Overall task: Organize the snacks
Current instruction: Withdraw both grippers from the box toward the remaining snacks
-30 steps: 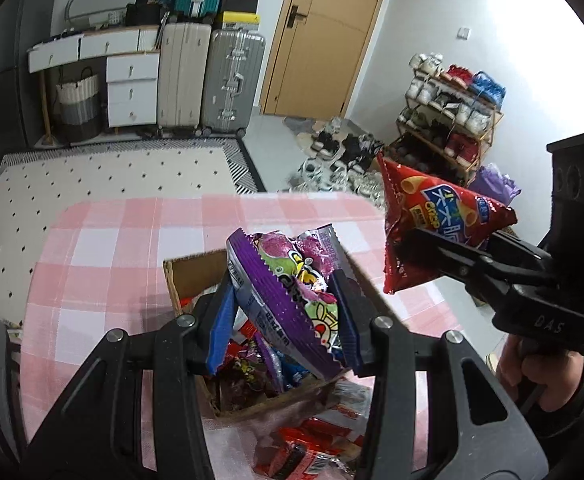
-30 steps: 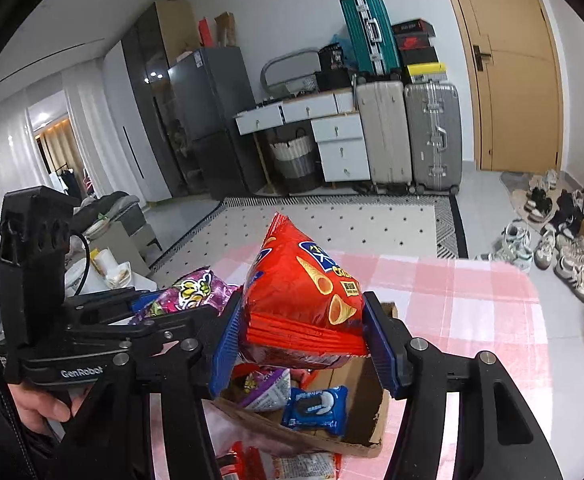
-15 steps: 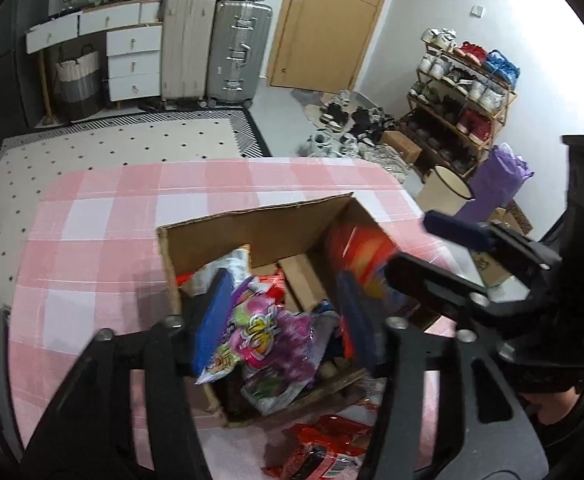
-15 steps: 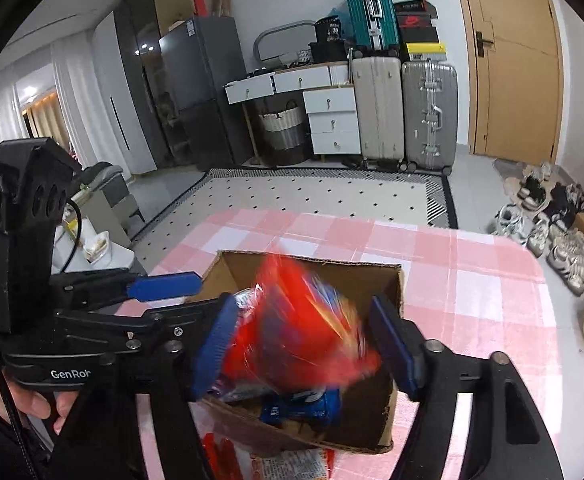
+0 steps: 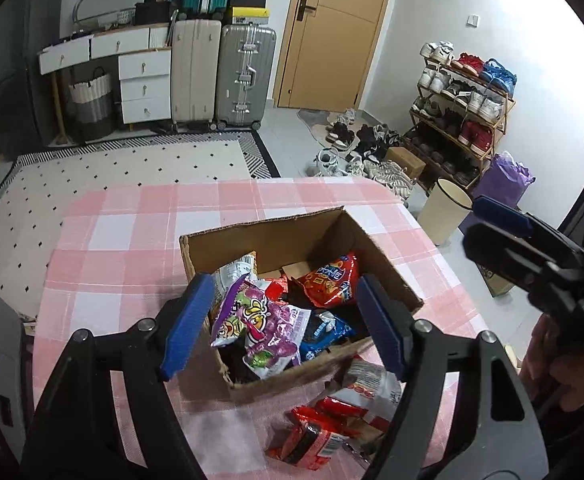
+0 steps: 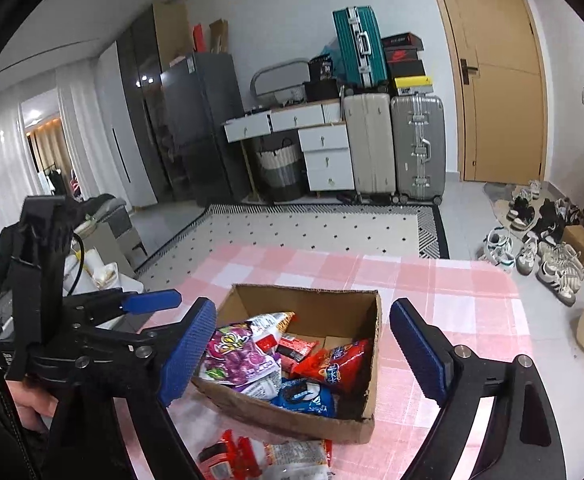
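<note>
An open cardboard box [image 5: 276, 244] [image 6: 303, 300] stands on the pink checked tablecloth. Inside lie a purple snack bag [image 5: 260, 320] [image 6: 236, 356], a red snack bag [image 5: 331, 280] [image 6: 335, 364] and a blue biscuit pack [image 5: 323, 330] [image 6: 303, 394]. My left gripper [image 5: 284, 282] hovers over the box's near side, its jaws opening and gripping nothing. My right gripper [image 6: 303, 308] hangs just before the box, jaws opening wide and also free. Loose red and white packets [image 5: 323, 432] [image 6: 260, 456] lie on the cloth in front of the box.
The tablecloth [image 5: 132, 240] has bare room left of and behind the box. Off the table's right edge stand a cream bin [image 5: 443, 212] and a shoe rack [image 5: 463, 112]. Suitcases [image 6: 395, 144] and drawers line the far wall. A hand [image 5: 547, 364] holds the right gripper.
Both grippers let go: the purple bag and the red bag dropped into the box. Both sets of jaws widened, and the box now shows fully between them.
</note>
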{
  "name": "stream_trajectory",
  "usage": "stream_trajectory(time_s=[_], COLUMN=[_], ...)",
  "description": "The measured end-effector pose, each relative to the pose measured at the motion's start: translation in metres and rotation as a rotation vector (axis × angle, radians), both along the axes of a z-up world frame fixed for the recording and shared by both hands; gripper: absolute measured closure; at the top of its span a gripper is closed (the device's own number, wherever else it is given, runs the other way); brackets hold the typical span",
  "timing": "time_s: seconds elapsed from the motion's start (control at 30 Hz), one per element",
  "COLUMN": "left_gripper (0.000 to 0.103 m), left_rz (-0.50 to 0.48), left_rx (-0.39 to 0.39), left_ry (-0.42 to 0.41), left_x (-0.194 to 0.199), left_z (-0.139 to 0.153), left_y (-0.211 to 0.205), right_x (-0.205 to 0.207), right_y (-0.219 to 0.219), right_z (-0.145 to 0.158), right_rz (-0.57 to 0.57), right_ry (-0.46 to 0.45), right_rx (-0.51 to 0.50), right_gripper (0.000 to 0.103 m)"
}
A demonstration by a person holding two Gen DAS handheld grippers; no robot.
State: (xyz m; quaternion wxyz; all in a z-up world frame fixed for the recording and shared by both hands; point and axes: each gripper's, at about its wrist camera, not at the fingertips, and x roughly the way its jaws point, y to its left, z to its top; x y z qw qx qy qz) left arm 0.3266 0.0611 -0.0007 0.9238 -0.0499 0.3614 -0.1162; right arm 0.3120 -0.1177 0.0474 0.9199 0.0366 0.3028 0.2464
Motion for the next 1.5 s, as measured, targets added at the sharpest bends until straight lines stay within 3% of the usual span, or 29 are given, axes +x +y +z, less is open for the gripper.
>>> stream_trajectory(time_s=[0.13, 0.27, 0.43, 0.8, 0.87, 1.0, 1.2, 1.5], left_gripper=[0.023, 0.02, 0.018, 0.015, 0.014, 0.001, 0.001, 0.001], left_rz=[0.011, 0.012, 0.016, 0.044, 0.057, 0.076, 0.07, 0.064], left_rx=[0.01, -0.037, -0.011, -0.041, -0.072, -0.095, -0.091, -0.157], left_ry=[-0.034, -0.07, -0.104, -0.144, -0.154, -0.183, -0.177, -0.109], left_x=[-0.023, -0.049, -0.078, -0.158, -0.172, -0.195, -0.217, -0.226], left_z=[0.014, 0.027, 0.04, 0.039, 0.04, 0.042, 0.033, -0.003], left_y=[-0.002, -0.001, -0.006, -0.001, 0.005, 0.013, 0.011, 0.01], right_x=[-0.024, -0.05, -0.085, -0.153, -0.161, -0.174, -0.186, -0.195], right_y=[-0.008, -0.013, -0.018, -0.036, -0.04, -0.044, -0.041, -0.028], right_z=[0.016, 0.026, 0.035, 0.043, 0.04, 0.026, 0.002, -0.043], right_rz=[-0.001, 0.0, 0.006, -0.009, -0.011, -0.021, -0.024, -0.016], right_ry=[-0.039, -0.062, -0.088, -0.154, -0.147, -0.112, -0.053, 0.035], right_rx=[0.007, 0.024, 0.042, 0.047, 0.052, 0.065, 0.053, 0.014], right_gripper=[0.008, 0.007, 0.005, 0.001, 0.001, 0.001, 0.001, 0.001])
